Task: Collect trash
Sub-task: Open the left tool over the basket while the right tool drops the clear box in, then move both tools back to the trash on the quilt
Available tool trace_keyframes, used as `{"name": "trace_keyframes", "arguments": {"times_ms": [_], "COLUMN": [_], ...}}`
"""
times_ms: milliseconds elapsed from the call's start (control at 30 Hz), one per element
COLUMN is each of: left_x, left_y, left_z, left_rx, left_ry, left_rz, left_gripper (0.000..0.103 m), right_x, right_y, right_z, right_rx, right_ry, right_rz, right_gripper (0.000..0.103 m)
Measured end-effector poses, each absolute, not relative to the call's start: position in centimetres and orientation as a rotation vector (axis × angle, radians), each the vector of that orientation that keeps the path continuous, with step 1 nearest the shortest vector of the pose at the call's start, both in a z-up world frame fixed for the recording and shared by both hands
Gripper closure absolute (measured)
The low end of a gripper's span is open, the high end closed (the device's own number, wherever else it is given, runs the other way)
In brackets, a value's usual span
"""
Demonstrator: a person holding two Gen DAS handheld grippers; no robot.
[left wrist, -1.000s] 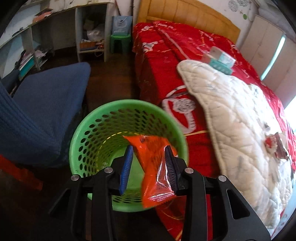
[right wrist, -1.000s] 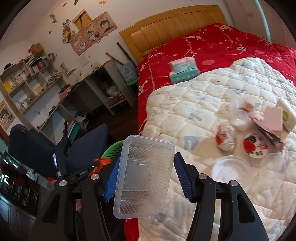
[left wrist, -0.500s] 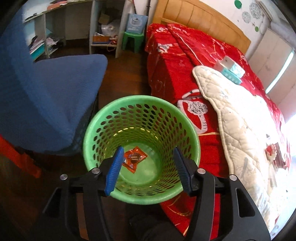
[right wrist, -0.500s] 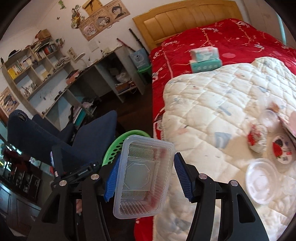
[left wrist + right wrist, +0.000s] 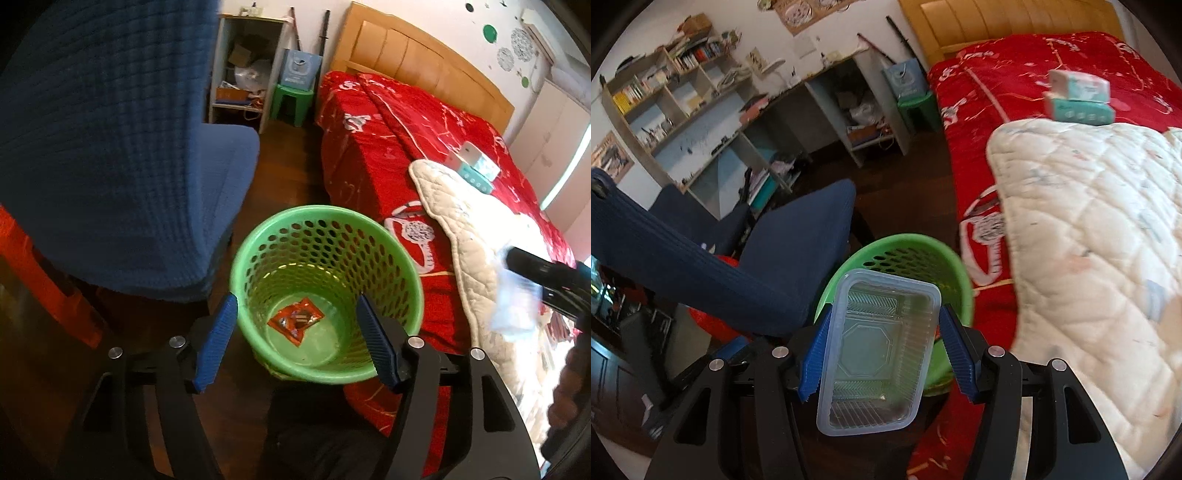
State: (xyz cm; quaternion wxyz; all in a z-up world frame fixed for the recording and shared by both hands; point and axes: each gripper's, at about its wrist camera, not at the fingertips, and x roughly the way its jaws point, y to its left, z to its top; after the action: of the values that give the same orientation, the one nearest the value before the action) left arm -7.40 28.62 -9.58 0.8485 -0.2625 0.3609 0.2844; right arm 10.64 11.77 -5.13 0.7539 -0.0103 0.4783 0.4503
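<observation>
A green perforated wastebasket [image 5: 388, 258] stands on the floor beside the bed. An orange snack wrapper [image 5: 295, 320] lies on its bottom. My left gripper [image 5: 295, 343] is open and empty, above the basket's near rim. My right gripper [image 5: 882, 354] is shut on a clear plastic food container [image 5: 879, 354], held above the near side of the wastebasket [image 5: 938, 254]. The right gripper also shows blurred at the right edge of the left wrist view [image 5: 543, 280].
A blue office chair [image 5: 122, 158] stands close to the basket's left. The bed with a red cover [image 5: 388, 140] and white quilt [image 5: 1089, 229] is on the right, with tissue packs [image 5: 1078, 96] on it. Desk shelves [image 5: 820, 110] and a green stool [image 5: 291, 101] stand behind.
My left gripper opened and the orange wrapper fell into the basket; the gripper then drew back. My right gripper carried the clear container from over the bed toward the basket.
</observation>
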Motion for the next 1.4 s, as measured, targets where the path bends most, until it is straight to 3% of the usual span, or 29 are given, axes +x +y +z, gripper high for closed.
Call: {"name": "trace_keyframes", "arguments": {"times_ms": [333, 433, 667, 1033, 1400], "left_x": [-9.5, -9.8, -9.7, -8.1, -4.6], "left_y": [30.2, 30.4, 30.0, 27.1, 22.6], "left_z": [-11.3, -11.8, -12.5, -10.3, -8.1], "left_rx": [-0.614, -0.624, -0.639, -0.579, -0.514], "left_ry": [0.765, 0.77, 0.779, 0.765, 0.767], "left_rz": [0.627, 0.628, 0.617, 0.568, 0.469], "left_gripper": [0.037, 0.037, 0.037, 0.037, 0.03], "right_x": [10.3, 10.7, 10.4, 10.0, 11.7], "right_y": [19.0, 20.0, 19.5, 11.0, -1.1], "right_z": [-9.6, -10.5, -10.1, -6.1, -3.6], "right_rx": [-0.076, -0.058, -0.039, -0.078, -0.051], "right_ry": [1.108, 1.136, 1.114, 0.998, 0.932], "right_rz": [0.977, 0.973, 0.994, 0.911, 0.696], "right_gripper": [0.047, 0.036, 0.034, 0.025, 0.018]}}
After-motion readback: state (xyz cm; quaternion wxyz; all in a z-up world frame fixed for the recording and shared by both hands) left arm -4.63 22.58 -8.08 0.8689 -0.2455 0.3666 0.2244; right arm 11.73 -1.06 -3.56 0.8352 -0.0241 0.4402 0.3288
